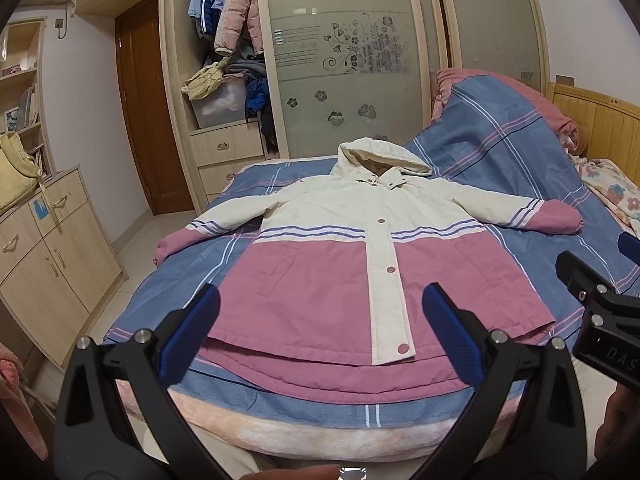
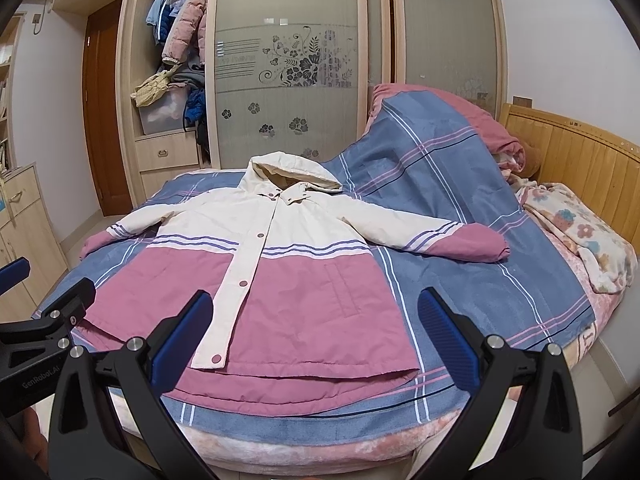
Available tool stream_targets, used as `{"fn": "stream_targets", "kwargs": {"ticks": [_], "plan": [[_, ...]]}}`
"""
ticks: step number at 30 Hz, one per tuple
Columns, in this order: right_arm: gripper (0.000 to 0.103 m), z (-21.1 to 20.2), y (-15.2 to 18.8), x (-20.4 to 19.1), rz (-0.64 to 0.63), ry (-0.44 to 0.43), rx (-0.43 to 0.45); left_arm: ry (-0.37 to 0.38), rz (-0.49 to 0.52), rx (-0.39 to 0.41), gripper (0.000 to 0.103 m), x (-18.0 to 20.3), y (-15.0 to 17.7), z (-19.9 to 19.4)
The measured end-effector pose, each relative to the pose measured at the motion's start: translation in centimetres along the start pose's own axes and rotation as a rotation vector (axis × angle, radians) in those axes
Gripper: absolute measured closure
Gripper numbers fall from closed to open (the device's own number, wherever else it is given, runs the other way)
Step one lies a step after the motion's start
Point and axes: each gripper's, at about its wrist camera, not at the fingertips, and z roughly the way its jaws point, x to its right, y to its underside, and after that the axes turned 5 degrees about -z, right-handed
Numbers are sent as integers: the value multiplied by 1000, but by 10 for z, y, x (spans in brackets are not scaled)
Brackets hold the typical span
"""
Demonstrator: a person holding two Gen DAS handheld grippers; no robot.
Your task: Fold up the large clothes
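Note:
A hooded jacket (image 1: 320,268), cream on top and pink below with purple stripes, lies flat and face up on the bed, snapped shut, sleeves spread to both sides, hood toward the wardrobe. It also shows in the right wrist view (image 2: 288,280). My left gripper (image 1: 320,332) is open and empty, held above the near hem. My right gripper (image 2: 316,336) is open and empty, held above the hem's right part. The right gripper's body (image 1: 600,308) shows at the right edge of the left wrist view.
The bed (image 1: 532,276) has a blue plaid cover. A folded quilt (image 2: 432,156) is heaped at the far right by the wooden headboard (image 2: 576,160). A floral blanket (image 2: 588,240) lies at the right. An open wardrobe (image 1: 228,80) and a cabinet (image 1: 44,256) stand at the left.

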Motion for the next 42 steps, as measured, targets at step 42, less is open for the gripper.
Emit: {"fn": "stream_targets", "kwargs": {"ticks": [42], "plan": [[1, 11, 3, 0, 0, 1, -38, -11, -2, -16, 2, -2, 6, 6]]}}
